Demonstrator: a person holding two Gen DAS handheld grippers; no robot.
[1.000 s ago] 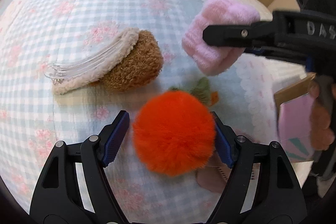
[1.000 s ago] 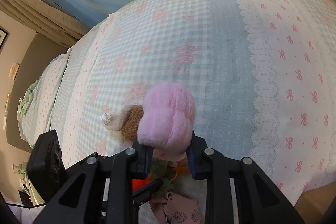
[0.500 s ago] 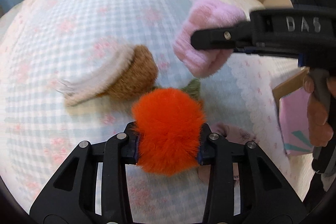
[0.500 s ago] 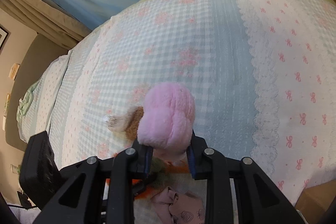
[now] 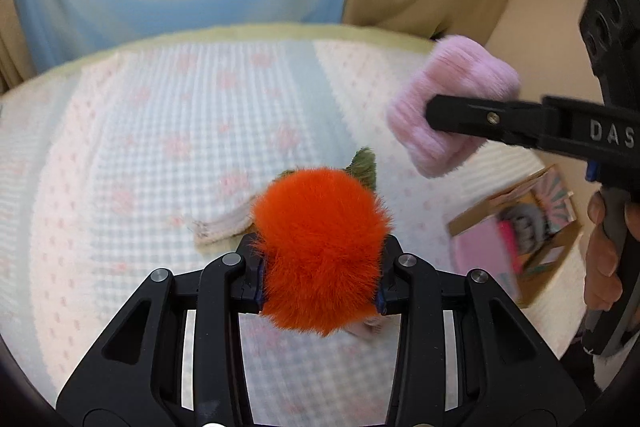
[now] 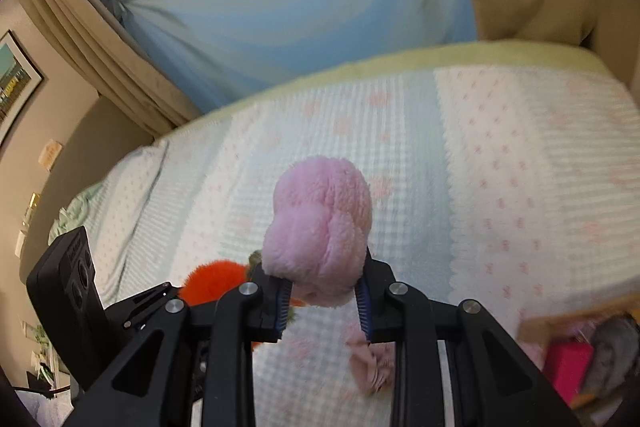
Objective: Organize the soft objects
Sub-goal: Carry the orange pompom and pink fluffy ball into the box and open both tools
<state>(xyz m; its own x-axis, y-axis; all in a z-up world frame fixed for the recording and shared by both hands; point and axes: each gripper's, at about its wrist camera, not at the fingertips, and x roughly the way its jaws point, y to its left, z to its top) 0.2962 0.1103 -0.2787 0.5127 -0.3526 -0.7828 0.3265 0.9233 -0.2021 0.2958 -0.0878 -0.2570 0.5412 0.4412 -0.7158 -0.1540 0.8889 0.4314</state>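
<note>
Left claw (image 5: 320, 281) clamps the orange pompom (image 5: 320, 251) between its pads. Right claw (image 6: 323, 301) clamps the pink plush (image 6: 320, 227), which protrudes forward.

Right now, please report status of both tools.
Left tool shut on orange pompom. Right tool shut on pink plush. Both clear of bed. Nothing blocking.

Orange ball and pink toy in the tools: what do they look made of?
Orange ball: apparently long-pile faux fur, matte; fine hairs fan out past the left tool. Pink toy: seemingly short fleece plush, matte; nubbly pile, seamed lobes bulging above the right tool.
</note>
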